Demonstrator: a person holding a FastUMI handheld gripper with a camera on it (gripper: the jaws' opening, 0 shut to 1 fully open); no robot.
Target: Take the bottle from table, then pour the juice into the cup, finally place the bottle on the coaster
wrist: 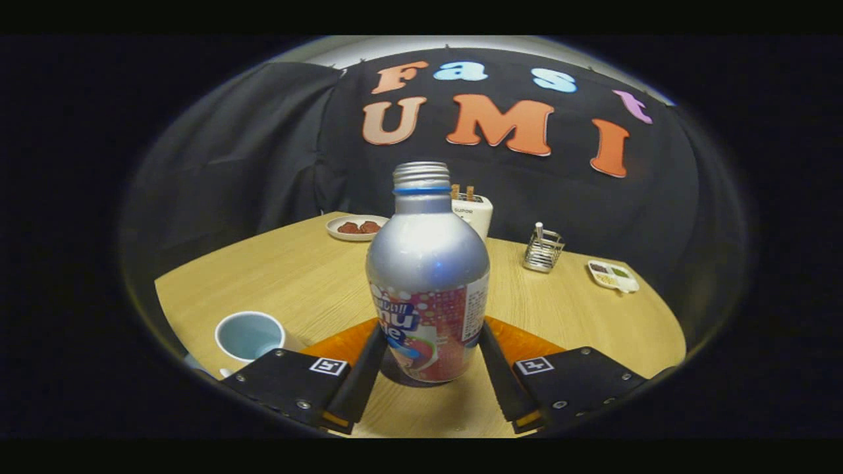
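Jaws of the gripper (428, 368) stand on either side of the bottle (428, 276), one against each flank of its lower body, though whether both truly press on it cannot be told from this angle. One bench (276, 276) of pale wood carries everything. On it one bottle stands upright between the jaws, its silver shoulder and threaded neck uncapped, its printed label partly covered by the jaws, and its base resting near the front edge of one orange coaster (527, 342); the bottle and both jaws hide most of that coaster, so whether the base touches it is unclear. One cup (249, 336), pale blue inside, sits to the left of the left jaw, its lower side cut off behind the jaw's body. Beyond the bottle one white box (475, 214) with two brown sticks is half hidden by the bottle's neck. One white plate (355, 227) holds dark red pieces too small to count surely. One wire holder (543, 250) and one small divided dish (612, 275) stand farther right.
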